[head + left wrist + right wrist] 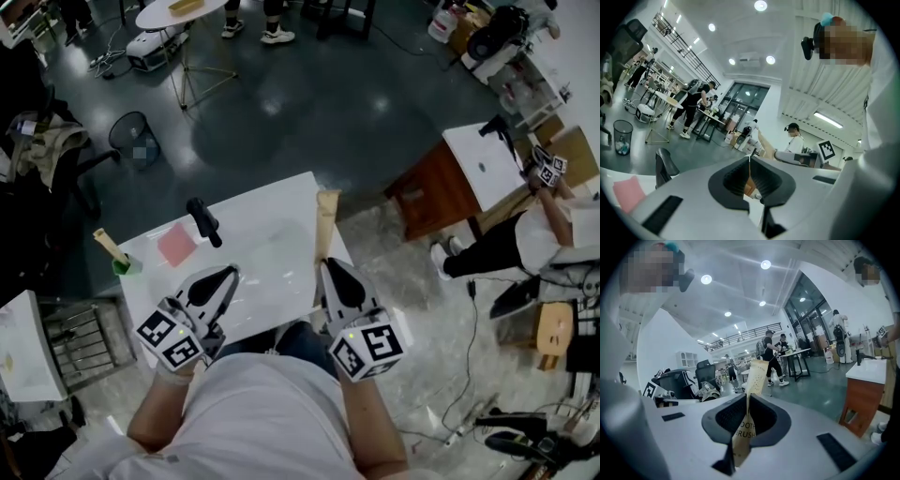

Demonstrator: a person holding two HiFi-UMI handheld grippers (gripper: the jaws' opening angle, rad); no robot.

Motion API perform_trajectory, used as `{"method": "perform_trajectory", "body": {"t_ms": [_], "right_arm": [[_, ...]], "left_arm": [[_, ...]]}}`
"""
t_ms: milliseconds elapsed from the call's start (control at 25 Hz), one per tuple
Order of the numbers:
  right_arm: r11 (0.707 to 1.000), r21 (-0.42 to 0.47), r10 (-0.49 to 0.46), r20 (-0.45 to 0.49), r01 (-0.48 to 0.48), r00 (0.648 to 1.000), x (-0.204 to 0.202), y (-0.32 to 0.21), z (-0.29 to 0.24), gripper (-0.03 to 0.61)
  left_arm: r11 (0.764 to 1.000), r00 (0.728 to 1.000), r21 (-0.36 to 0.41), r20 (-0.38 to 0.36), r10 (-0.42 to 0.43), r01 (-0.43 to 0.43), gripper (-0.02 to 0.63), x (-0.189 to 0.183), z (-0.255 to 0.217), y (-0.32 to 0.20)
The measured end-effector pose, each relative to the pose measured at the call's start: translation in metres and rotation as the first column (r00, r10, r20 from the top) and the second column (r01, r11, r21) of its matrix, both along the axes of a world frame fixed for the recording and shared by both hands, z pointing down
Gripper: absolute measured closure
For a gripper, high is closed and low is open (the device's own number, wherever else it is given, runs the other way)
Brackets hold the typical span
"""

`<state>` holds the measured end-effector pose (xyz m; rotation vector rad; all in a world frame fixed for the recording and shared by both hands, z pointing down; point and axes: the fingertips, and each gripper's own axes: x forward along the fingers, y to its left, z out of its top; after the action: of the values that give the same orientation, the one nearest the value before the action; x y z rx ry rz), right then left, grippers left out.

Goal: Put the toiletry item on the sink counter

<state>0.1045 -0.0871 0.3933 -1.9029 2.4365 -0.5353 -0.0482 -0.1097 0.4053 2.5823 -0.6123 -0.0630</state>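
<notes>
Now in hand: the carrying stage, by my judgement; the toothbrush packet (756, 373) is clamped and lifted, not yet at the sink counter (486, 167).
Task item location: the packet stands upright out of the right gripper (327, 265), over the right edge of the desk (272, 234) near its far right corner.
Right tool: jaws closed on the packet's lower, printed part, with ribbed pads on both faces.
Left tool: the left gripper (228, 274) has its jaws together with nothing between them, idle above the desk's near edge.
Hand pose: both forearms are drawn in close to the body. The grippers point away across the desk, side by side and apart.
Destination: a white-topped wooden cabinet with a black faucet (494, 127), well apart from the desk, beyond its right edge.
Next move calls for: probably a turn and carry to the right, with care that the thin packet does not slip. The packet would then be lowered onto bare counter top before the jaws part.
Other items: a pink pad (175, 244) and a black handle (203, 221) lie toward the far left corner. A green-based brush (122, 262) sits at the left edge.
</notes>
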Motion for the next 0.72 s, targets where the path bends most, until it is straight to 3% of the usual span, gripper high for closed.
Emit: {"method": "perform_trajectory", "body": {"t_ms": [360,720], "right_arm": [[0.995,-0.028,-0.093,-0.020,0.093,0.995,0.015,-0.035,0.007,0.541],[0.978,-0.097,-0.188,-0.050,0.182,0.981,0.035,-0.090,0.035,0.541]], "left_arm": [[0.994,0.994,-0.016,0.024,-0.109,0.109,0.594,0.003,-0.003,0.000],[0.964,0.961,-0.023,0.087,-0.261,0.264,0.594,-0.006,0.003,-0.002]]}}
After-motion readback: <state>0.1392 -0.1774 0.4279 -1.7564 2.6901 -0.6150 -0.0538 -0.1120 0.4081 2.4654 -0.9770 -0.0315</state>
